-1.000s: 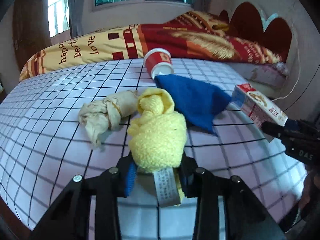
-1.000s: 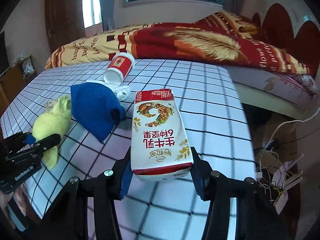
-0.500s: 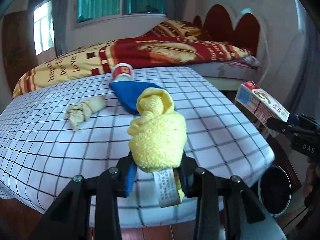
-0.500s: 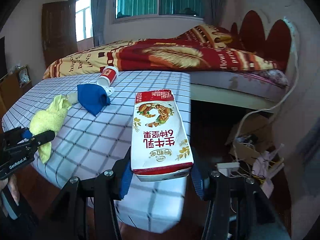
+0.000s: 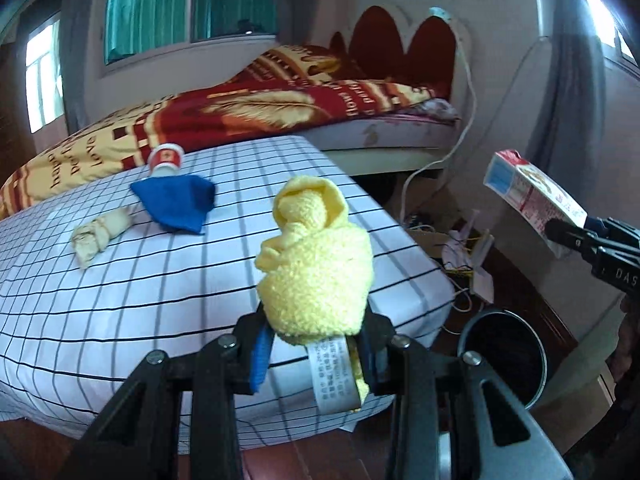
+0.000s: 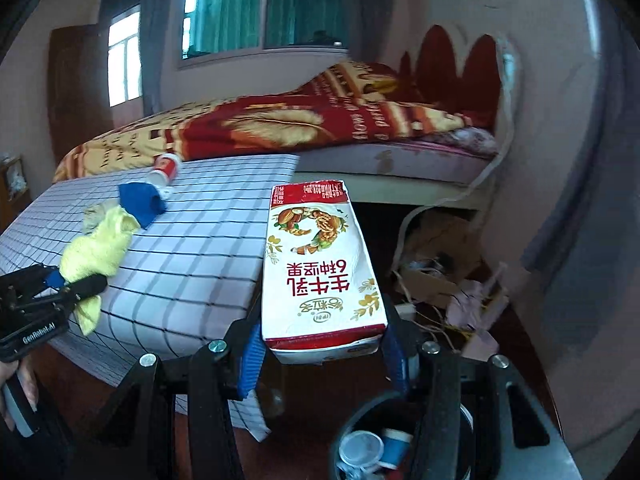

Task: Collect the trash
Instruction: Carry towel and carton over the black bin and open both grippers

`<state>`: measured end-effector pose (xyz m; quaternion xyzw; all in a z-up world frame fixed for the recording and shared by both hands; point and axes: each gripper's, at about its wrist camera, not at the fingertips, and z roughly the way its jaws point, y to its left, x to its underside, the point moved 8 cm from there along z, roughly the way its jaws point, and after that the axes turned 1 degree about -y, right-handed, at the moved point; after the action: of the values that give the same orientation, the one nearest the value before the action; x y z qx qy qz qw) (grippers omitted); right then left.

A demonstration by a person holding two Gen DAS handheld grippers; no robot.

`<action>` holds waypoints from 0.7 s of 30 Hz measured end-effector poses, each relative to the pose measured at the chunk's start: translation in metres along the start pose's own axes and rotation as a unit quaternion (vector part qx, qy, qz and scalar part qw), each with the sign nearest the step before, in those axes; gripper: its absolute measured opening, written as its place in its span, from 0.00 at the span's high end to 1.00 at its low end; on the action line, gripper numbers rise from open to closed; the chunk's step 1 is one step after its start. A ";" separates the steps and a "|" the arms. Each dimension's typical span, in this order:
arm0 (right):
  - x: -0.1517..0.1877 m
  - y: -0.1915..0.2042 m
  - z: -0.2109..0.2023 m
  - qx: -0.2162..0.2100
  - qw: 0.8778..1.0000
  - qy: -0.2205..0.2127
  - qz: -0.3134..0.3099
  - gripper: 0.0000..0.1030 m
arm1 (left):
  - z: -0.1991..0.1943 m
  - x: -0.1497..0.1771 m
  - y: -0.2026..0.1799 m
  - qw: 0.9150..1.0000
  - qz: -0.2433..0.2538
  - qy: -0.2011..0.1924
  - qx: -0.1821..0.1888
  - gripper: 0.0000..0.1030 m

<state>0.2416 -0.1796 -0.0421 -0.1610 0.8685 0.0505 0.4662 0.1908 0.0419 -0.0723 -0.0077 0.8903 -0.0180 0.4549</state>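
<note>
My left gripper (image 5: 316, 344) is shut on a rolled yellow cloth (image 5: 316, 264) with a white label, held in the air over the near edge of the checked table (image 5: 120, 300). My right gripper (image 6: 320, 348) is shut on a red-and-white milk carton (image 6: 320, 264), held above the floor beside the table, just behind a dark trash bin (image 6: 376, 448) that holds cups. In the left wrist view the carton (image 5: 532, 196) hangs above the same bin (image 5: 508, 356). On the table lie a blue cloth (image 5: 176, 200), a crumpled beige paper (image 5: 100, 232) and a tipped red paper cup (image 5: 166, 158).
A bed with a red and yellow blanket (image 5: 240, 116) stands behind the table. Cardboard, cables and paper scraps (image 6: 440, 276) litter the floor to the right of the table, near the wall. A person's hand (image 6: 20, 396) holds the left gripper's handle.
Both grippers have pulled back and to the right off the table, still holding the yellow cloth and the carton. The trash bin has come into view below them.
</note>
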 end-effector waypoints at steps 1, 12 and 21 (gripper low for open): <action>0.005 -0.009 -0.004 0.007 1.000 0.001 0.007 0.48 | -0.001 0.000 -0.004 1.000 0.003 -0.001 0.004 0.64; 0.049 -0.072 -0.037 0.054 0.997 0.017 0.060 0.48 | 0.000 0.004 -0.067 0.998 0.035 0.003 0.053 0.63; 0.069 -0.099 -0.043 0.080 0.994 0.029 0.073 0.48 | 0.008 0.010 -0.109 0.994 0.061 0.012 0.085 0.64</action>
<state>0.2043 -0.2989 -0.0695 -0.0612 0.8921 0.0102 0.4475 0.1913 -0.0674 -0.0808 0.0852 0.8899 -0.0664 0.4433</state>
